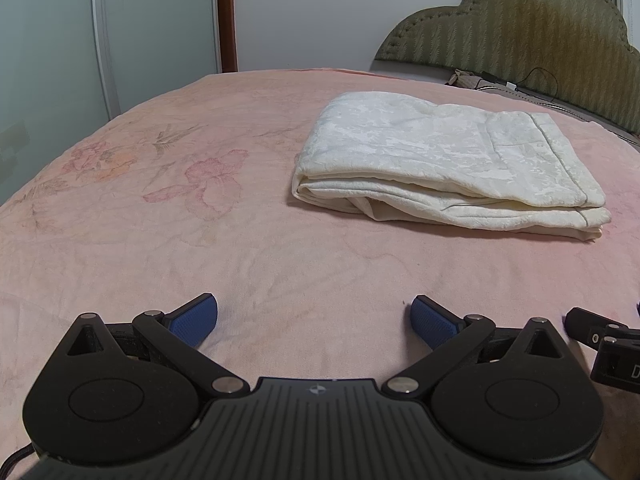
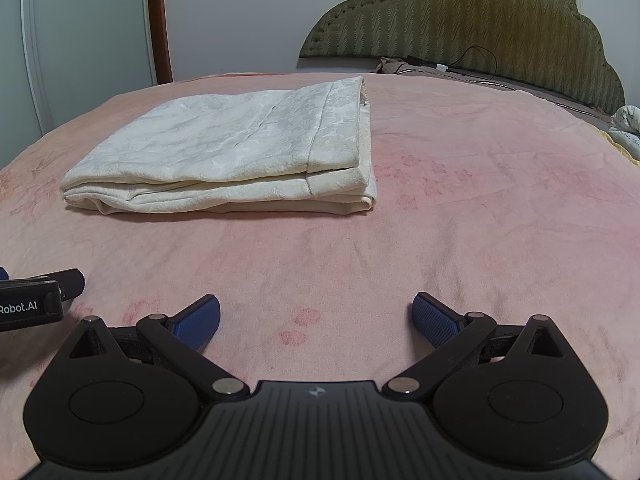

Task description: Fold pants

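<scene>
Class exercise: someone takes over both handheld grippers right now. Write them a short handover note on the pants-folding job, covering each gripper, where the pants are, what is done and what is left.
Left gripper: open, holding nothing, low over the pink bedspread, short of the pants.
Right gripper: open, holding nothing, beside the left one, also short of the pants.
Pants: cream, lying on the bedspread ahead of both grippers, toward the headboard, in a compact stack of several layers.
Done: the folds appear finished and the bundle has been let go.
Left: probably nothing; at most, tidy the slightly uneven layers along the near edge.
</scene>
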A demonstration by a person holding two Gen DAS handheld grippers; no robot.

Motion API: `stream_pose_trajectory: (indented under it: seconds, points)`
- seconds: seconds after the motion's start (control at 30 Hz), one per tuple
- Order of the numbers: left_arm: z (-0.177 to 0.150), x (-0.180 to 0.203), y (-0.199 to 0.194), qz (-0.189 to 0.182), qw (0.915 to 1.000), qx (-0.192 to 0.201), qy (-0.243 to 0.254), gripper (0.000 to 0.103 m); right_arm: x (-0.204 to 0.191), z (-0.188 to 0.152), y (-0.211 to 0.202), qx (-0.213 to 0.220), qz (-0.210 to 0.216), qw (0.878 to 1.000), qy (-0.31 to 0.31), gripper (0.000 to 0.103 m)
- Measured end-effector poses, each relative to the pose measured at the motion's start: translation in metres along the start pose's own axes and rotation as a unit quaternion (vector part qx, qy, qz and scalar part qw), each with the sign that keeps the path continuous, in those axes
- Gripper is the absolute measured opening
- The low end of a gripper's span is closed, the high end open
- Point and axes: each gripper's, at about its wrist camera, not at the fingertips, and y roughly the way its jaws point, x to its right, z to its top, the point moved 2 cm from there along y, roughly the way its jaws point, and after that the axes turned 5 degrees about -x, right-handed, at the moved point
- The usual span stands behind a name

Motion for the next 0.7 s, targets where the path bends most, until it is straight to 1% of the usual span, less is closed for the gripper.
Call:
stream_pose_trajectory:
  seconds: [0.7]
  points:
    - [0.0004, 0.0007, 0.0000, 0.002, 1.0000, 0.000, -0.002, 0.103, 0.0002, 0.0011, 0.0008, 0.000, 0.000, 1.000, 0.000, 0.103]
